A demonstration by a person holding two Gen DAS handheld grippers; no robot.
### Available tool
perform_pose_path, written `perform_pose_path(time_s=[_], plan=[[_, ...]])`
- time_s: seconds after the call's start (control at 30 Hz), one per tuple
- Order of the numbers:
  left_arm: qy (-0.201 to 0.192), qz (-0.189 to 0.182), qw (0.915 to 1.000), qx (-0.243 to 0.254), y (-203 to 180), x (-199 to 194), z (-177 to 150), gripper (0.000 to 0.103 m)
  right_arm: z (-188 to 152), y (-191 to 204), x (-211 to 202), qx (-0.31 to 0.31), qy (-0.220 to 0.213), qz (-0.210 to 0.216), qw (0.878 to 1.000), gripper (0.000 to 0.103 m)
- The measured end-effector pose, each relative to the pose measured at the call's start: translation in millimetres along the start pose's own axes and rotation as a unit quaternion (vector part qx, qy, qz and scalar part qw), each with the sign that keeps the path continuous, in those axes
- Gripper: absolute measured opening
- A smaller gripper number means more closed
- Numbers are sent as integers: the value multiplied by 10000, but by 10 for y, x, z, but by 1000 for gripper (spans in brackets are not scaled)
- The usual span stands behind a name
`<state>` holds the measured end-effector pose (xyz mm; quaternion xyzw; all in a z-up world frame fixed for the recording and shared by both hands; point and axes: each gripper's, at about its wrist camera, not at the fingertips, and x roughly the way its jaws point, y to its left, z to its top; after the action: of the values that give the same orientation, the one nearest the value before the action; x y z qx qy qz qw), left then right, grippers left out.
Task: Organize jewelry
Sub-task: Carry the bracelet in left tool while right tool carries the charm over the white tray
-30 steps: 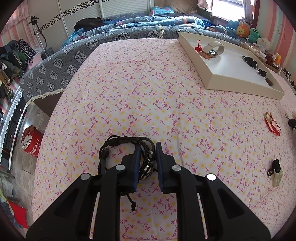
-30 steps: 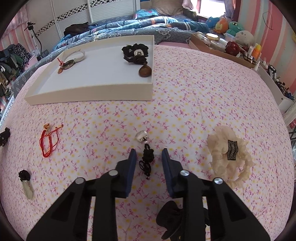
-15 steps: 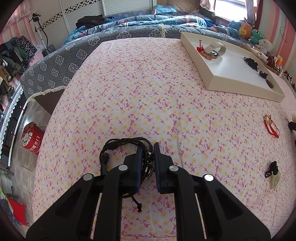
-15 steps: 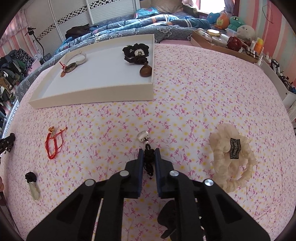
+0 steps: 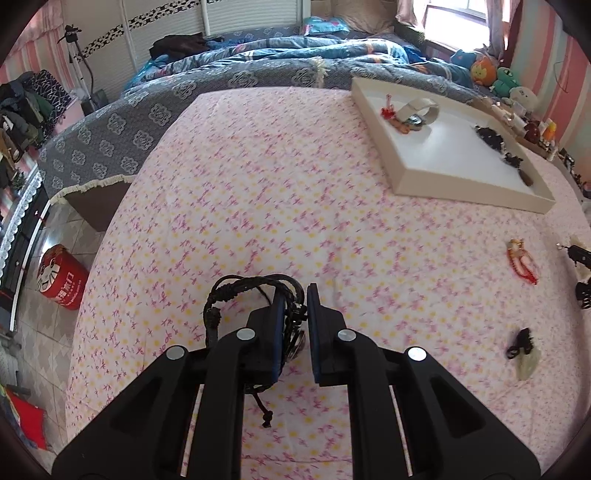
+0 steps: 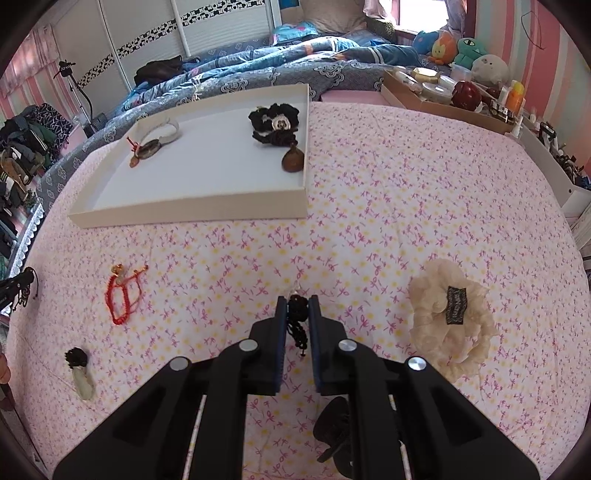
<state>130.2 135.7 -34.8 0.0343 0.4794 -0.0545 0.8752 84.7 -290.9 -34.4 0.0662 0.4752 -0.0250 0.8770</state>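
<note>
Left wrist view: the left gripper (image 5: 295, 306) has its jaws clenched on a black braided cord bracelet (image 5: 251, 291) just over the bed's flowered sheet (image 5: 258, 192), its metal piece half hidden between them. The right gripper (image 6: 297, 317) pinches a black knotted cord pendant (image 6: 297, 314), whose pale charm is barely visible; the white tray (image 6: 192, 212) lies beyond.

Pretty clearly someone's bedroom at home: a big bed under a pink flower-print sheet (image 6: 388, 192), a rumpled blue patterned quilt (image 5: 295, 48) bunched at the far end, colourful plush toys (image 6: 461, 51) lined up under the window, pink striped wallpaper (image 6: 517, 44), white sliding wardrobe doors (image 6: 184, 33), and clothes heaped on a rack (image 5: 18, 107).
</note>
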Motion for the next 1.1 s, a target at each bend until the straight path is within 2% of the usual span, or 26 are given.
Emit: perform_pose_path(time_s=[0.33,0.57,0.67,0.83,1.0,1.1], plan=[[-209,-621,9971,392,-602,-325,379,10,320,75,-268,-101,-262,116,9995,12],[-364,-912,9935,568,-1068,-406,819,10,830,193,-308,-134,-486,325,9982,12],[-288,-1067,9922,579,-1235,-314,1042,10,1040,248,-245,-127,-523,400,9977,12],[-121,-1215,9910,552,-1400,-39,1324,10,1377,370,86,-206,-433,333,9983,12],[1,-1208,9915,490,-1437,337,1535,10,1488,427,469,-216,-249,329,9989,11],[24,-1080,9929,494,-1451,534,1612,10,1503,431,621,-157,-190,375,9990,11]])
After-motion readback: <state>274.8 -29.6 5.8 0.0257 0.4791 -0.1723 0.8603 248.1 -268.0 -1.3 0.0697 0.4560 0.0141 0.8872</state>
